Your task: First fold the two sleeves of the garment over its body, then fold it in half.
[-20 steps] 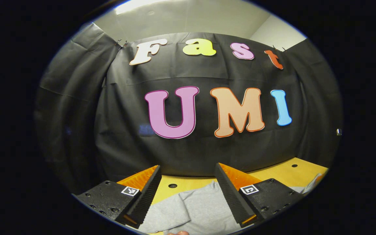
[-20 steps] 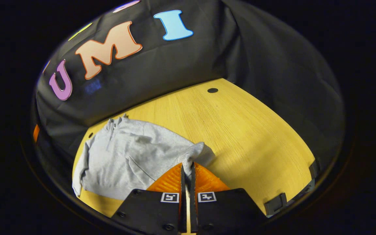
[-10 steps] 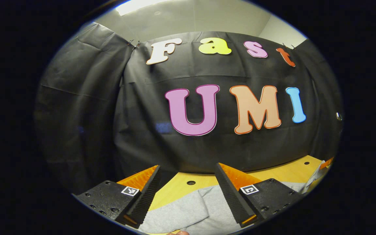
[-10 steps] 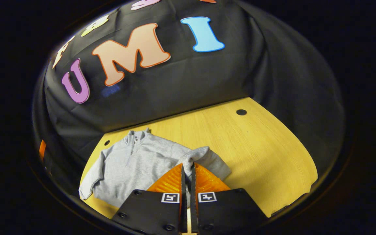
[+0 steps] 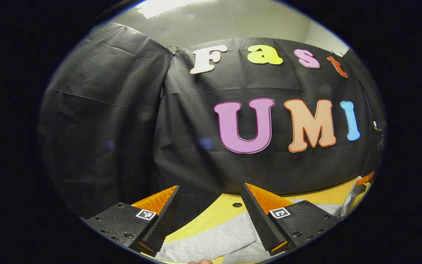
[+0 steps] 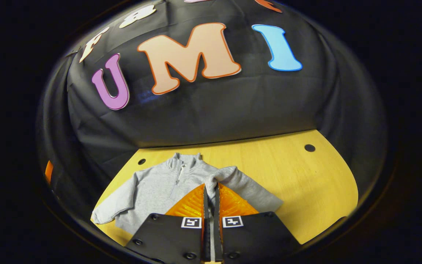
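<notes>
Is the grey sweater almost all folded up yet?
Not yet. The right gripper is pinching one sleeve and lifting it over the grey sweater. The other sleeve lies spread out on the table, and the left gripper is open. Folding in half comes after.

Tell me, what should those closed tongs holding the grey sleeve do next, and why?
Probably carry the sleeve a little further across the grey sweater and lower it onto the chest before letting go. The right tongs are shut on the sleeve, which is lifted and doubled back over the body but not lying flat. The left tongs hang open above the other side.
</notes>
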